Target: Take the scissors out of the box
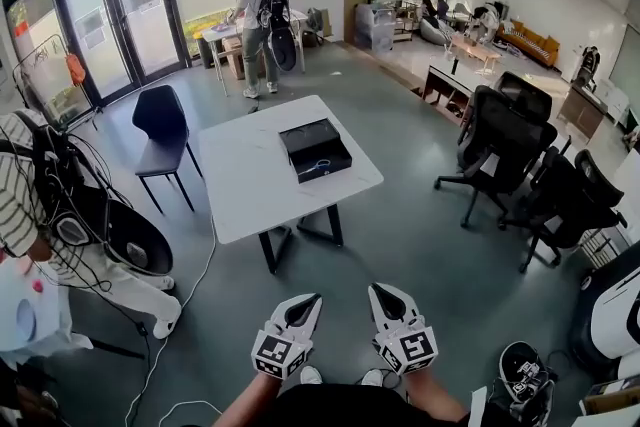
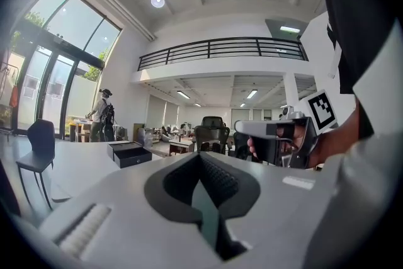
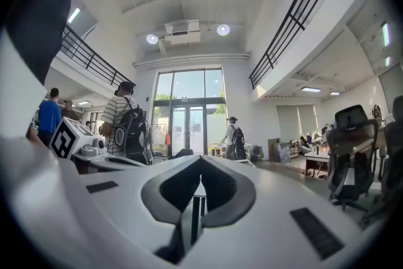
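The left gripper [image 1: 304, 301] is shut. Its two jaws are pressed together and nothing is between them. The left gripper view shows the same: the dark pads [image 2: 217, 176] meet at the tip and hold nothing. The right gripper [image 1: 385, 294] is shut too, with its jaws together and nothing in them. Both grippers are held side by side, close to the person's body, and they point level toward the white table [image 1: 250, 190]. They touch nothing.

The black box [image 1: 321, 160] sits on the far right part of the table, well apart from both grippers. It is open, and its lid [image 1: 307, 135] lies just beside it. A small pale shape [image 1: 322, 164] lies inside the box, but it is too small to tell if it is the scissors. In the left gripper view the box [image 2: 129, 154] shows far off on the table top.

Grey floor [image 1: 400, 235] lies between the grippers and the table. A black chair [image 1: 163, 130] stands at the left side of the table. Black office chairs [image 1: 510, 145] stand to the right, well apart from it. A person in a striped shirt [image 1: 20, 205] stands at the far left with dark bags, and a white cable [image 1: 195, 285] runs over the floor near them. Another person with a backpack [image 1: 258, 15] stands far back by a desk, near the glass doors [image 1: 110, 5].
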`<state>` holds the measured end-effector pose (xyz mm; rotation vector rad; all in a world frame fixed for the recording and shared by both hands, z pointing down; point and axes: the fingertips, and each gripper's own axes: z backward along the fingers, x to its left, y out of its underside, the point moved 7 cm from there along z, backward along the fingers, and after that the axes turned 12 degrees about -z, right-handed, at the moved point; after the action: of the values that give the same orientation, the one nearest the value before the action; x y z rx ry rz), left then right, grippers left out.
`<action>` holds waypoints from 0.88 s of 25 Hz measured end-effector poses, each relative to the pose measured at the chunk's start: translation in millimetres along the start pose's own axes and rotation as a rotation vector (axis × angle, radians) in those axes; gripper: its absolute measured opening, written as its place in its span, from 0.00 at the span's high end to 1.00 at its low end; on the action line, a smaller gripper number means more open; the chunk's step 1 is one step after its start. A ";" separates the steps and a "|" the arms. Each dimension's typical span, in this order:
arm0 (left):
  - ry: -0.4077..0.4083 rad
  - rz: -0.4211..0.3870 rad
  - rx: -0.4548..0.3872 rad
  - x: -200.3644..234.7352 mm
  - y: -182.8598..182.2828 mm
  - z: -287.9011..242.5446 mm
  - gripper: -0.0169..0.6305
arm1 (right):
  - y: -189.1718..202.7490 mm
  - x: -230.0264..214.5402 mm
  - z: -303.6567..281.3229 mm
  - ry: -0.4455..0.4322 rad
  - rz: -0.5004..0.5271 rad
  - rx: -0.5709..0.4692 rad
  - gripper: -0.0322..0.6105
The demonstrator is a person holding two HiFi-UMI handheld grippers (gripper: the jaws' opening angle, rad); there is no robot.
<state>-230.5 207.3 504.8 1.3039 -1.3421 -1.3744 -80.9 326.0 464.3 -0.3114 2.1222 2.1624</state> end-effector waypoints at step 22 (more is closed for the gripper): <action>0.024 -0.003 0.044 40.0 26.4 17.6 0.96 | 25.1 22.0 -35.8 0.007 -0.045 0.070 0.94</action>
<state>-256.9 167.9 523.8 1.3483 -1.3615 -1.3342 -104.9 288.0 483.8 -0.3574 2.1671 2.0605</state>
